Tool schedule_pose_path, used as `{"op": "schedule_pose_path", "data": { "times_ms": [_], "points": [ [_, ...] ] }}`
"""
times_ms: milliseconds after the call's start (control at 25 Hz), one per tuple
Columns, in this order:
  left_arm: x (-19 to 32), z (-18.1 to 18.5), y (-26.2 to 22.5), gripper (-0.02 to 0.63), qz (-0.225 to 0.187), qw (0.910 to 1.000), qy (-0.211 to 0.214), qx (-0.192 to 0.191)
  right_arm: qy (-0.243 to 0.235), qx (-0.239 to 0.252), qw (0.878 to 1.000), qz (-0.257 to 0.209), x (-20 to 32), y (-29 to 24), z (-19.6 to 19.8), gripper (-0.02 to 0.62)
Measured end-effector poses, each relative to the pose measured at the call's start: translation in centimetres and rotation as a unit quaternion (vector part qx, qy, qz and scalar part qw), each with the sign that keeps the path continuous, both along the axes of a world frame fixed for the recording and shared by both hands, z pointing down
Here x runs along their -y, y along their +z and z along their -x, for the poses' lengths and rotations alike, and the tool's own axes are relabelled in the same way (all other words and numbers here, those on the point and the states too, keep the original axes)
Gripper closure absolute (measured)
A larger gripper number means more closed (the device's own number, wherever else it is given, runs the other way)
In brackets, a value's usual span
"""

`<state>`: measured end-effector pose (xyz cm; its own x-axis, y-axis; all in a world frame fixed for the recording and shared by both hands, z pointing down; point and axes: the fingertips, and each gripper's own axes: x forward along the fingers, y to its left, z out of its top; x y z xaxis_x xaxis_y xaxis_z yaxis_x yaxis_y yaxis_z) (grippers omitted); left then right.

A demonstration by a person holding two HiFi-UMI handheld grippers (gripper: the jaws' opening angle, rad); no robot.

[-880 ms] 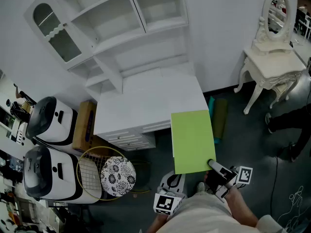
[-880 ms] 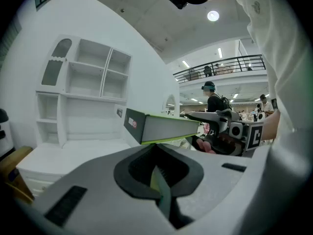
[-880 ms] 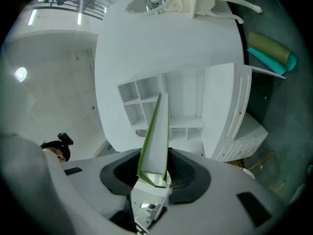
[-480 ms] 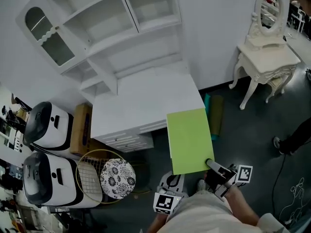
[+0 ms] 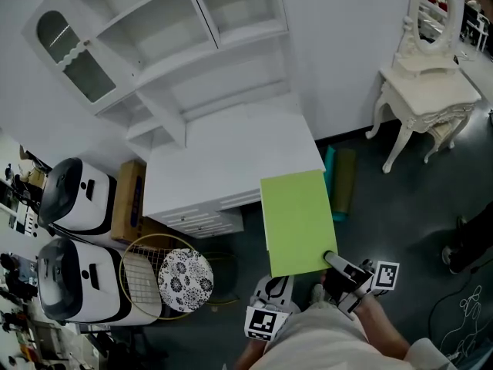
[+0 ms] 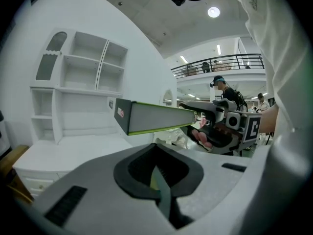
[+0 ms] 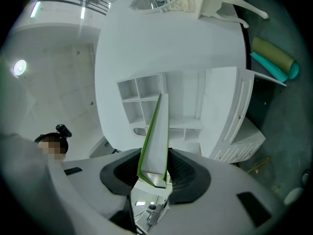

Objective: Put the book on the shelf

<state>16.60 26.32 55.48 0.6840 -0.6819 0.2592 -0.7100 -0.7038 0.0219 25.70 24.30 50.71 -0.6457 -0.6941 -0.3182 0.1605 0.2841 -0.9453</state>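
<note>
A flat green book (image 5: 296, 222) hangs in the air just off the front right corner of the white desk (image 5: 231, 156). My right gripper (image 5: 333, 260) is shut on its near corner. In the right gripper view the book (image 7: 155, 136) stands edge-on between the jaws of that gripper (image 7: 152, 177) and points toward the white shelf unit (image 7: 161, 102). The shelf unit (image 5: 192, 29) rises from the back of the desk, its compartments bare. My left gripper (image 5: 269, 293) sits low beside the right one, jaws together, nothing in it. From the left gripper view the book (image 6: 156, 117) passes overhead.
Two white appliances (image 5: 73, 195) stand at the left, beside a cardboard box (image 5: 129, 199) and a wire basket (image 5: 146, 272) holding a patterned plate. Rolled teal and olive mats (image 5: 339, 179) lie right of the desk. A white dressing table (image 5: 427, 75) with a mirror stands at the far right.
The book has slid slightly left, toward the desk, still in my right gripper. A person at the far right has moved away along the floor.
</note>
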Motion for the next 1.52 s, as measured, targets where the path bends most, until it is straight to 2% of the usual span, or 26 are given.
{"op": "schedule_pose_path", "data": {
  "times_ms": [240,560,760,1120,1520],
  "points": [
    [0.0,-1.0,-0.2,0.603,0.01,0.9996,-0.024,0.005,-0.025,0.002,1.0,0.005,0.6,0.1,-0.6,0.436],
    [0.1,1.4,0.8,0.603,0.02,0.9972,-0.07,0.019,-0.071,-0.011,0.997,0.012,1.2,1.2,0.8,0.436],
    [0.7,3.1,1.2,0.603,0.028,0.9954,-0.092,0.005,-0.086,-0.012,0.996,0.018,2.3,1.6,2.8,0.436],
    [4.3,6.8,0.6,0.603,0.016,0.996,-0.088,-0.007,-0.078,-0.016,0.997,0.019,5.6,1.0,6.4,0.436],
    [8.7,12.3,-1.1,0.603,-0.008,0.997,-0.076,-0.014,-0.068,-0.01,0.998,0.018,9.5,-0.3,12.8,0.436]
  ]
}}
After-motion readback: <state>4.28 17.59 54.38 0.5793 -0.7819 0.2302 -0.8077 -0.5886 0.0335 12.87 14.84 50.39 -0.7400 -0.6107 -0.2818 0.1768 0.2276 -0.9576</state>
